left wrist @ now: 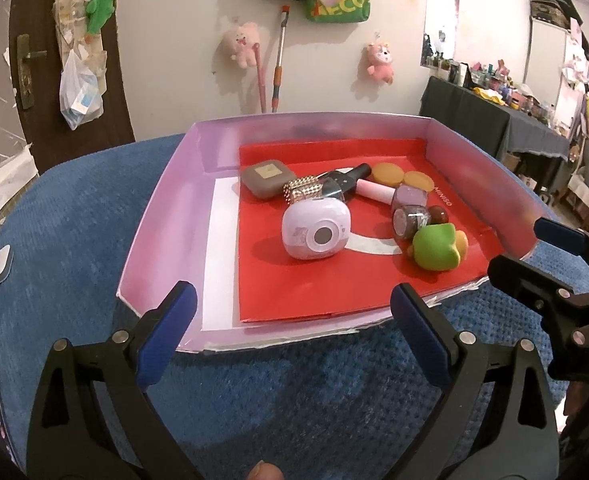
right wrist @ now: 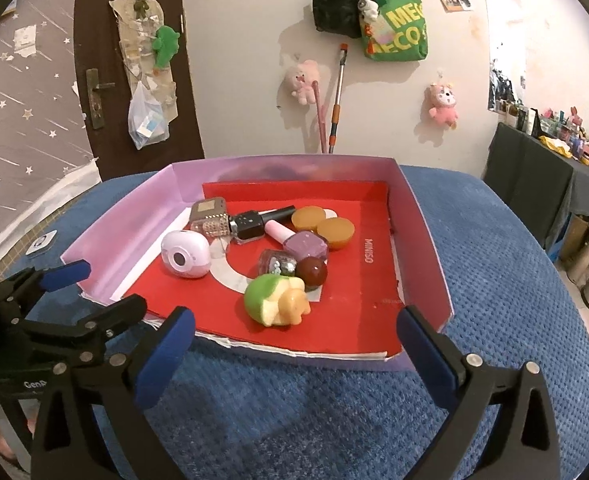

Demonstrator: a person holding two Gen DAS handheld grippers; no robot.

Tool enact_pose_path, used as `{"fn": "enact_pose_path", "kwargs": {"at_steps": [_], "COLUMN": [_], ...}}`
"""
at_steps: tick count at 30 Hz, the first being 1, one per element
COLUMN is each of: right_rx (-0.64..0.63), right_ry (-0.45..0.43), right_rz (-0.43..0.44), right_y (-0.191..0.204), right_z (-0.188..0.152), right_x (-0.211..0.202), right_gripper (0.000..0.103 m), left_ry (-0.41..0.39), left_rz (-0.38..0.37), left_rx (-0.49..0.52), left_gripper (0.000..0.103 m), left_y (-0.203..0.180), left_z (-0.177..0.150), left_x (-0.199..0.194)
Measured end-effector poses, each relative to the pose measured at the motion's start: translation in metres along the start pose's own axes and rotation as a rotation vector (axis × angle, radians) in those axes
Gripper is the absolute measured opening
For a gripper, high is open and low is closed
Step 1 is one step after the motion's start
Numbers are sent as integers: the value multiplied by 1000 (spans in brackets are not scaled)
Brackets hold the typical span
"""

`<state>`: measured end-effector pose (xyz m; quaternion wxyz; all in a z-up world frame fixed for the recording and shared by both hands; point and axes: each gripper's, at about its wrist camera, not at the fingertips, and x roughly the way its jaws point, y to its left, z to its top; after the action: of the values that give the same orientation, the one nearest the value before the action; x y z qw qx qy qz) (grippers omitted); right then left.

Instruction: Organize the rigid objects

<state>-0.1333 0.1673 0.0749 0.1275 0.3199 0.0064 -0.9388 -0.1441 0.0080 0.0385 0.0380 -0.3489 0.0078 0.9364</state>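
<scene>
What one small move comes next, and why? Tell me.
Probably ease the right gripper forward over the tray's near edge toward the green toy: both grippers are open and empty, and that toy is the nearest item.

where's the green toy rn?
In the purple tray, on the red liner's near edge; in the right wrist view the green toy sits centre-frame, just in front of the brown ball.
</scene>
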Motion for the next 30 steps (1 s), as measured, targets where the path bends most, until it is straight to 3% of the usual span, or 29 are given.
{"fn": "enact_pose_path", "kwargs": {"at_steps": [30], "right_rx": [-50], "right_ry": [19], "right_rz": [-54], "right_y": [3], "right_z": [-8], "right_x": [10], "right_gripper": [103], "left_ry": [5], "left_rz": [-11], "left_rx": [-16], "left_gripper": [103], "left_y": [4], "left_z": [-4], "left_x": [2]}}
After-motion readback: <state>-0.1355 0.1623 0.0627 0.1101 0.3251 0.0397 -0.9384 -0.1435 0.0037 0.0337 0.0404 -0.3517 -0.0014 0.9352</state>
